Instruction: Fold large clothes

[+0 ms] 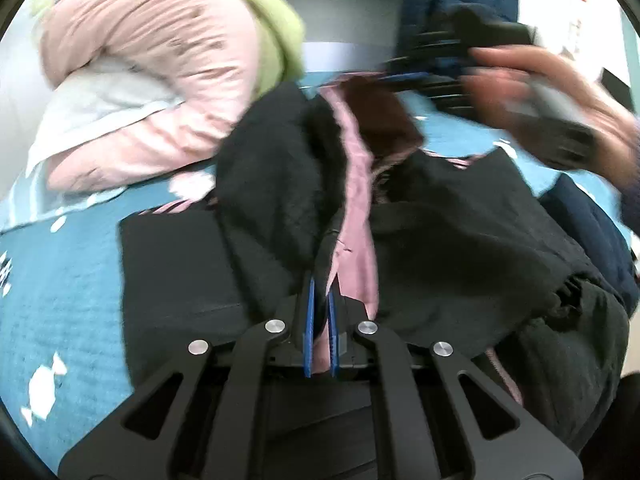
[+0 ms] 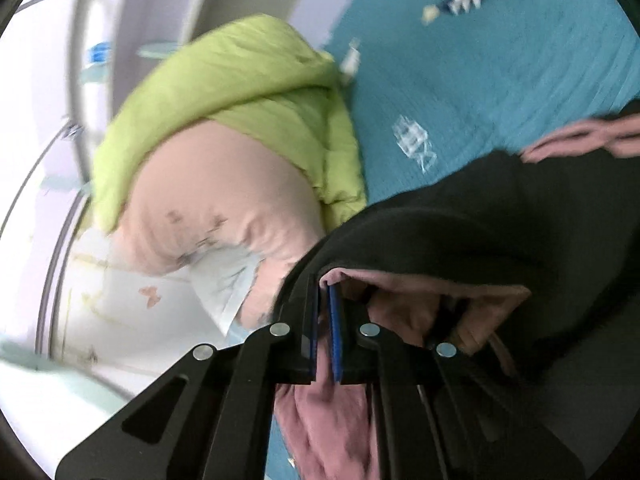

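The black fleecy jacket with a pink satin lining (image 1: 280, 184) lies heaped on the teal quilted bedspread (image 1: 68, 280), and its pink-edged front opening runs straight away from the left gripper (image 1: 320, 320), so the garment's long axis lines up with that gripper's fingers. The left gripper's blue-padded fingers (image 1: 308, 328) are pressed together on a fold of black cloth and pink lining at the near end of that edge. At the far end of the same edge, beyond the left fingertips and to their right, a person's hand (image 1: 560, 100) carries the right gripper (image 2: 323, 308); it is blurred there. In the right wrist view that gripper's jaws are all but together, with the pink lining's rim pinched between the pads and the black fleece spreading off to the right of the fingers. Both grippers thus appear to hold the one edge at opposite ends, so the next move probably depends on keeping it taut between them. A pink padded coat with a lime-green hood (image 2: 224, 160) rests well to the left of both.
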Demonstrator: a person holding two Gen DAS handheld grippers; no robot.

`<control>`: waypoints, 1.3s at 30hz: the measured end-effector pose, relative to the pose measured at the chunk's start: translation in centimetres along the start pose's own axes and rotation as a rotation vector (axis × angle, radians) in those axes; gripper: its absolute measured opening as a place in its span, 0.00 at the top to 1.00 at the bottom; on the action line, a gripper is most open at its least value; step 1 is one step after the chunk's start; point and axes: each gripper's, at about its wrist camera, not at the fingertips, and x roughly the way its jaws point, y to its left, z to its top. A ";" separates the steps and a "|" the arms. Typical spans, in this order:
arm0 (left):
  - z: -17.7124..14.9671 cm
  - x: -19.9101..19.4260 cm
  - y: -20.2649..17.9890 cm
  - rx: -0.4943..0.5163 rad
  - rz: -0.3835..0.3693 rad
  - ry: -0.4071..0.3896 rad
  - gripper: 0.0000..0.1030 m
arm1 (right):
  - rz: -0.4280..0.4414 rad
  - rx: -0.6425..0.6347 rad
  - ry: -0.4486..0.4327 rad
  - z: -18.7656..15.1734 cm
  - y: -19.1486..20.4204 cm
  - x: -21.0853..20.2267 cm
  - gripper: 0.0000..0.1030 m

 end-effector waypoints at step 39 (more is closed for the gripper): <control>-5.5 -6.7 2.4 -0.232 -0.017 0.019 0.93 | -0.096 0.055 0.050 -10.2 -7.7 -6.2 0.46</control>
